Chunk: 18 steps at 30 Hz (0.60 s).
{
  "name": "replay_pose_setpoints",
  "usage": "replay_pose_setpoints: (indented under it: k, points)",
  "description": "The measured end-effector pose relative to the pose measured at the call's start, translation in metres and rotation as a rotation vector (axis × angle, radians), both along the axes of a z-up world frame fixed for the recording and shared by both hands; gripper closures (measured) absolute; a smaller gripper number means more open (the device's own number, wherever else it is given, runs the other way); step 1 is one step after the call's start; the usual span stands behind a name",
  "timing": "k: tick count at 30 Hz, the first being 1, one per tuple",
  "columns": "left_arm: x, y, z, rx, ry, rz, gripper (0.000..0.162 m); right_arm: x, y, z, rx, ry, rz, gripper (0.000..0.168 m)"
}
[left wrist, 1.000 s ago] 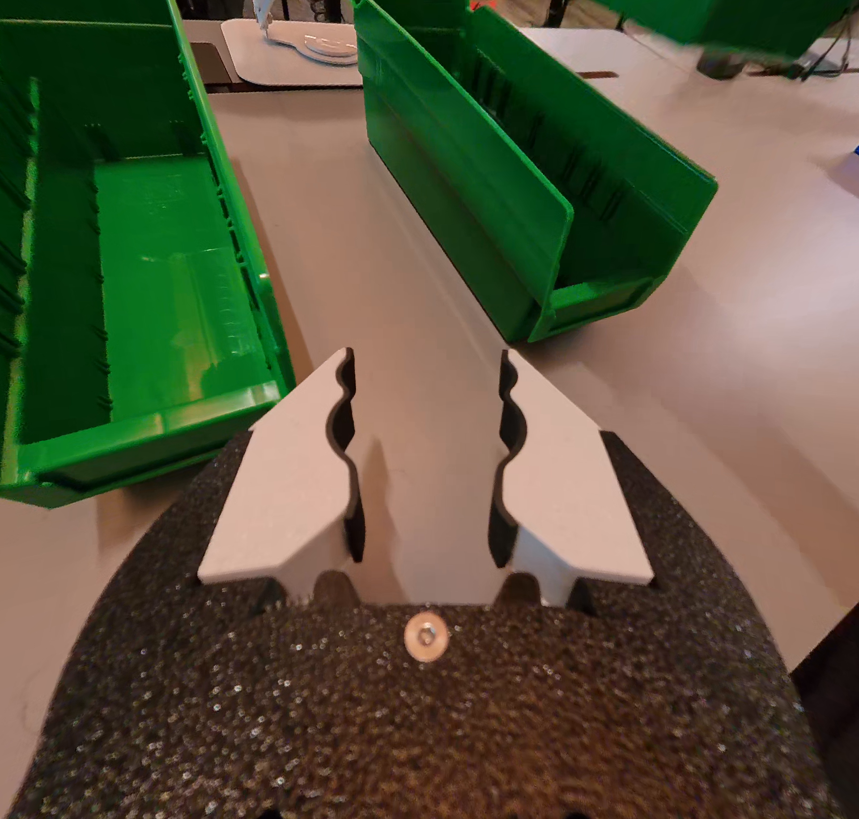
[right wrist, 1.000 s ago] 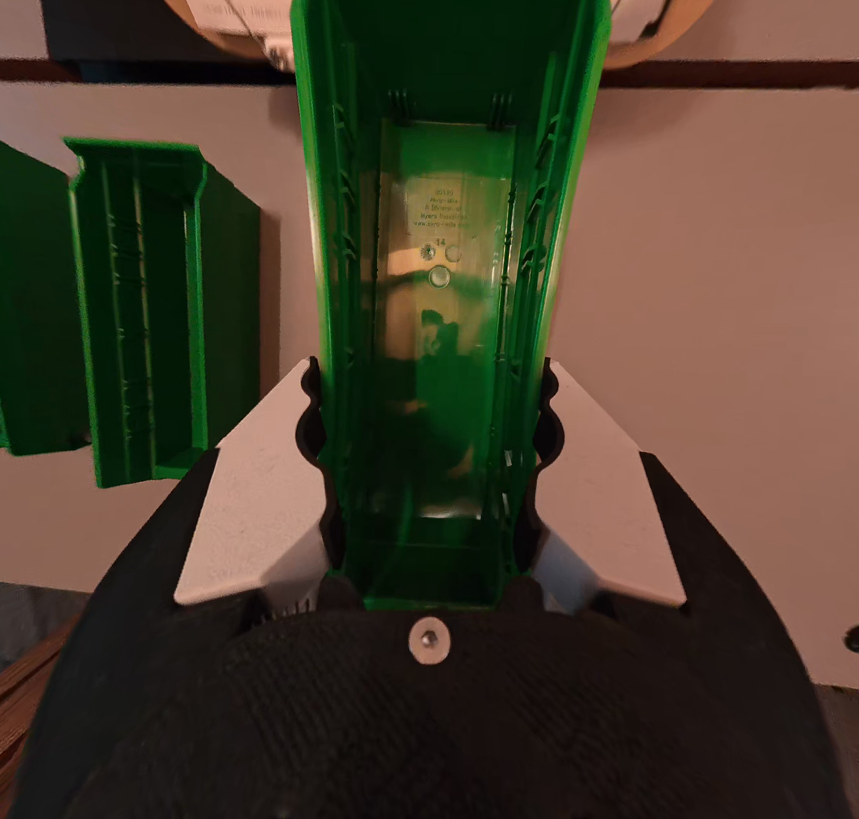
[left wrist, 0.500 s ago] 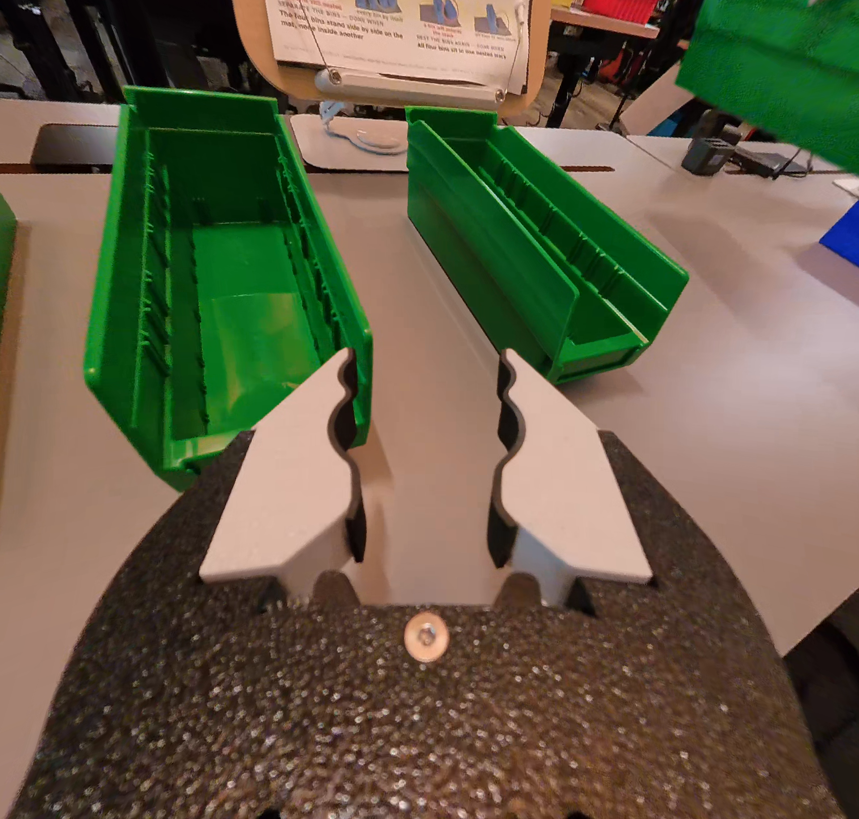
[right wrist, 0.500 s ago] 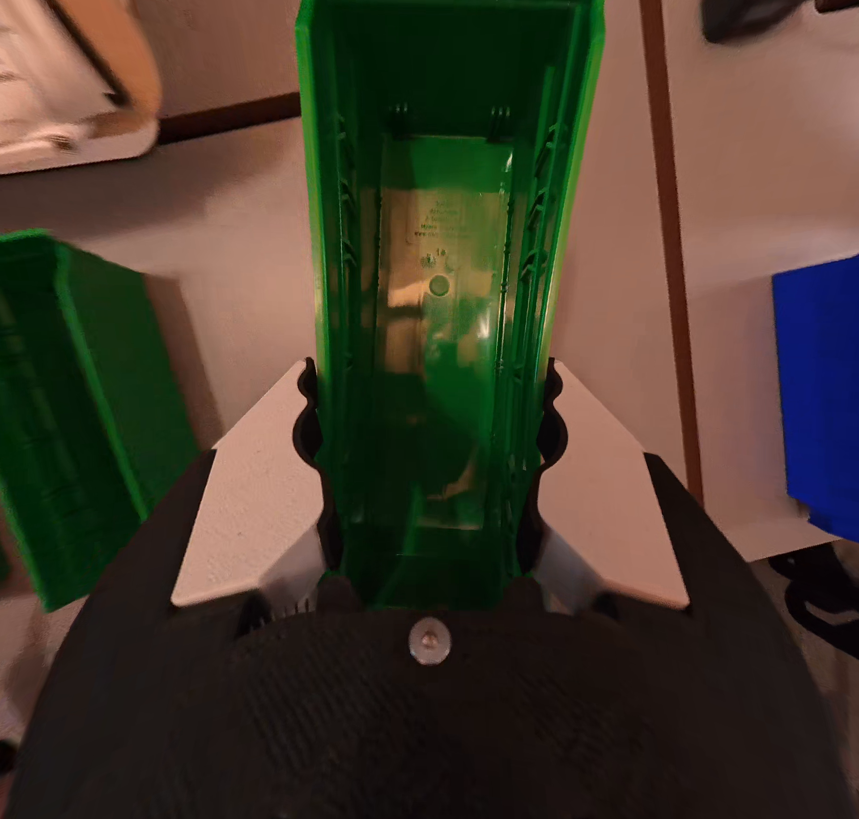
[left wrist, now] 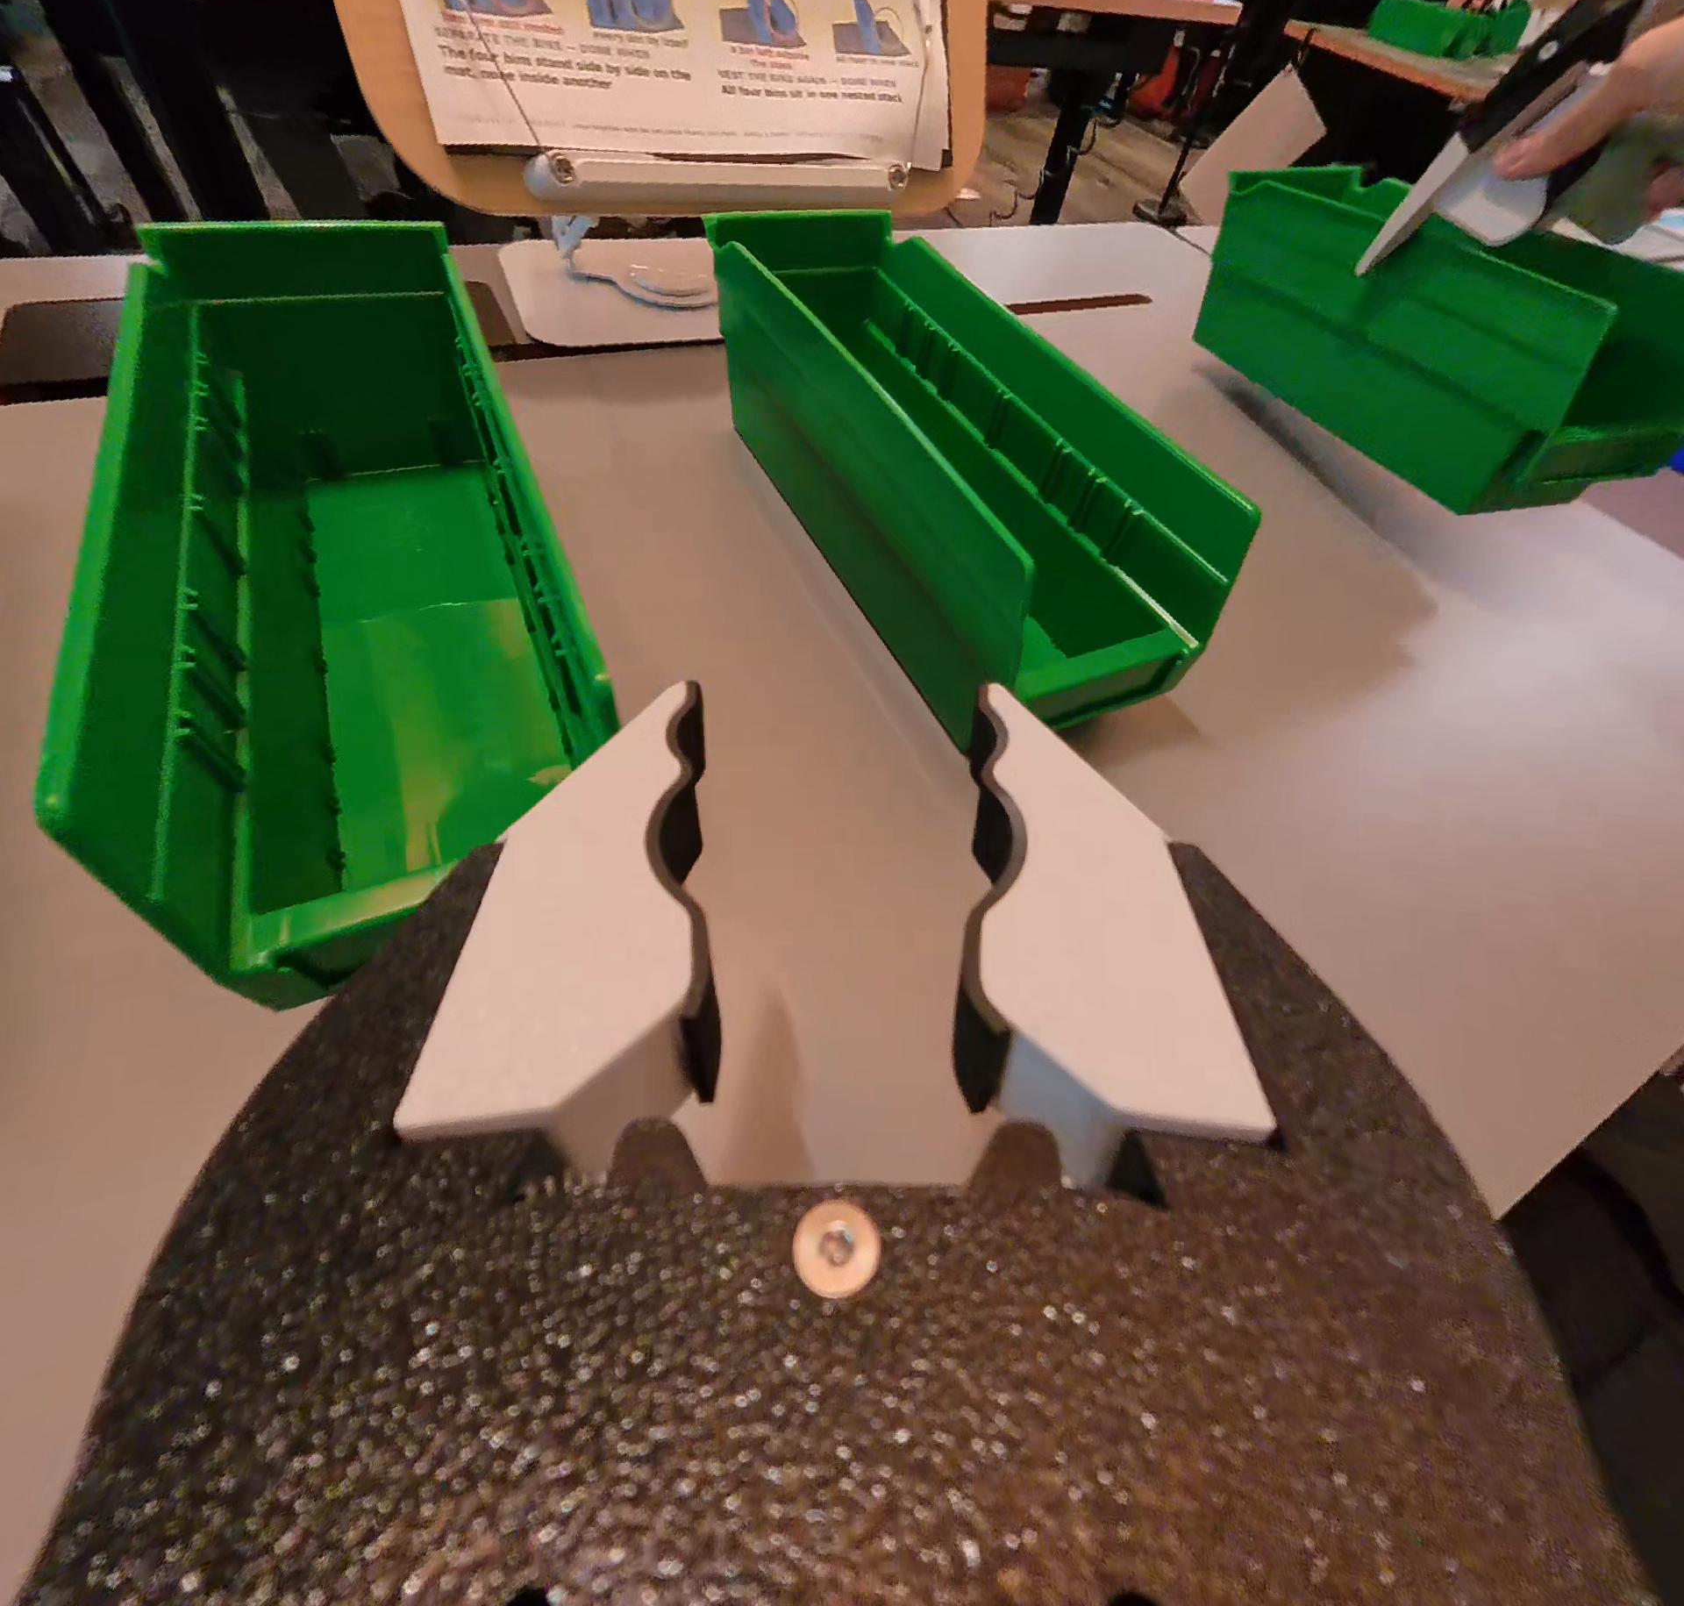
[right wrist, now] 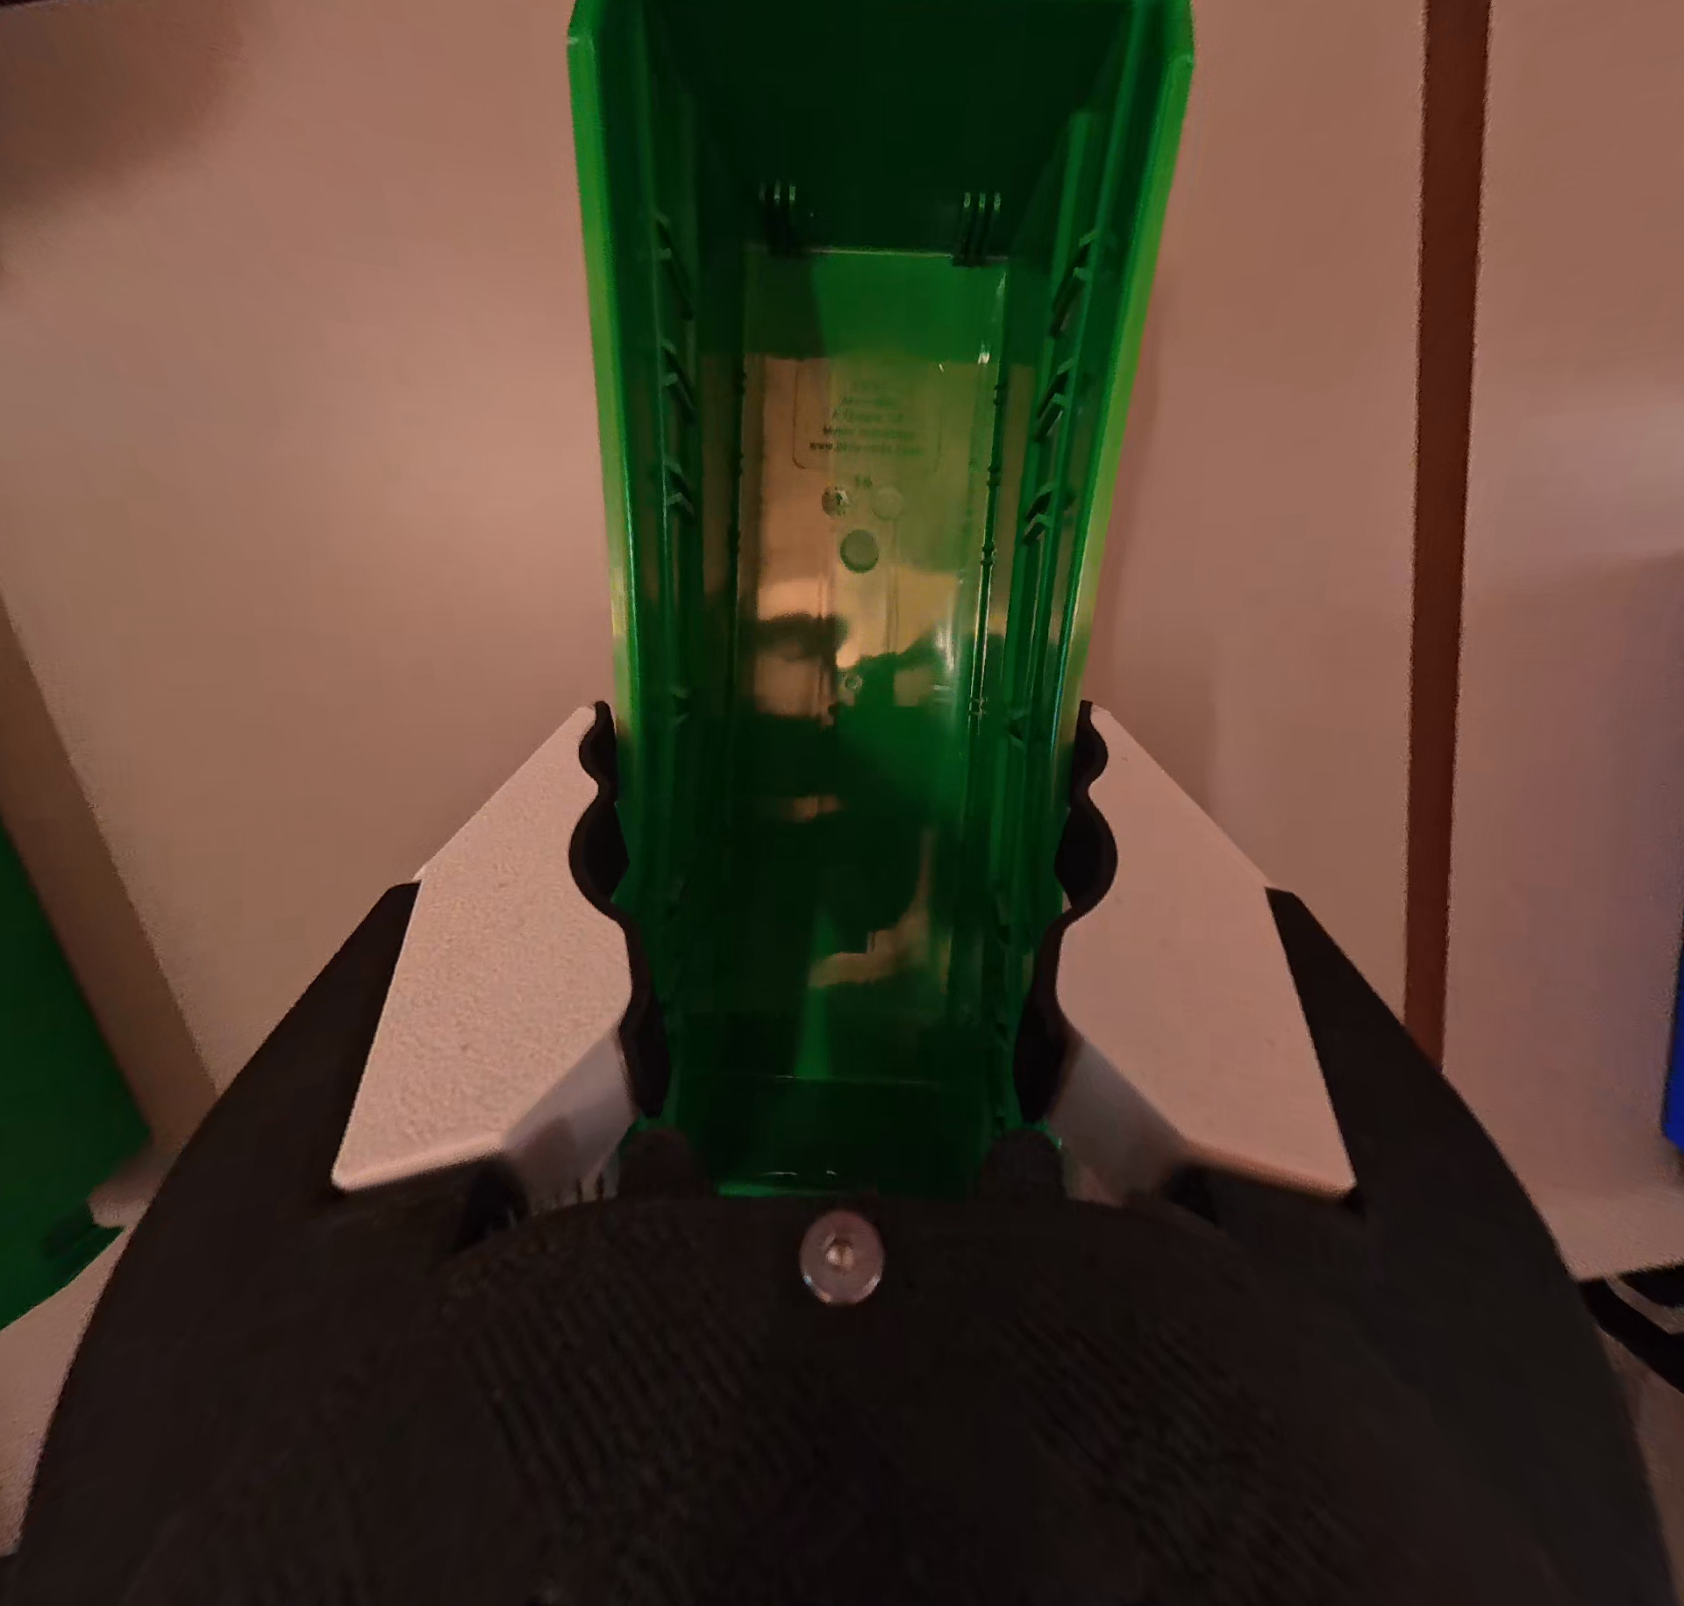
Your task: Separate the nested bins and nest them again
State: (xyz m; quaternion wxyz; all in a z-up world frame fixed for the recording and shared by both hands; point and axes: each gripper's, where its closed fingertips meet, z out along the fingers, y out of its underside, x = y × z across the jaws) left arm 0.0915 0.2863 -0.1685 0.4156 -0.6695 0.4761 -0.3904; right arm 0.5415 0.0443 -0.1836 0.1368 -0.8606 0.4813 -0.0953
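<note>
Two green bins stand apart on the grey table: a wide one [left wrist: 346, 578] at the left and a narrow one [left wrist: 984, 505] at the centre. My left gripper [left wrist: 838, 724] is open and empty, just above the table between their near ends. My right gripper [right wrist: 843, 742] is shut on the near end of a third narrow green bin [right wrist: 875, 432], jaws clamping its two side walls. In the left wrist view that bin [left wrist: 1422, 368] hangs a little above the table at the far right, with the right gripper [left wrist: 1494, 177] and a hand on it.
A clipboard stand with an instruction sheet [left wrist: 674, 59] rises behind the bins. The table's right edge [left wrist: 1549, 1152] is close to my left gripper. A green bin edge [right wrist: 55, 1061] shows at the left and something blue [right wrist: 1668, 1070] at the right of the right wrist view.
My left gripper has pulled back and tilted up, so both bins on the table look farther off. My right gripper has carried its bin rightward and lowered it near the table.
</note>
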Motion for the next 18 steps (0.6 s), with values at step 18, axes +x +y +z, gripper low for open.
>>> replay_pose_setpoints:
  k: [18]
  points:
    - [0.006, -0.008, -0.017, -0.028, 0.048, -0.031, 0.105, 0.006, 0.003, -0.028, 0.088, -0.027, 0.080, 0.063]
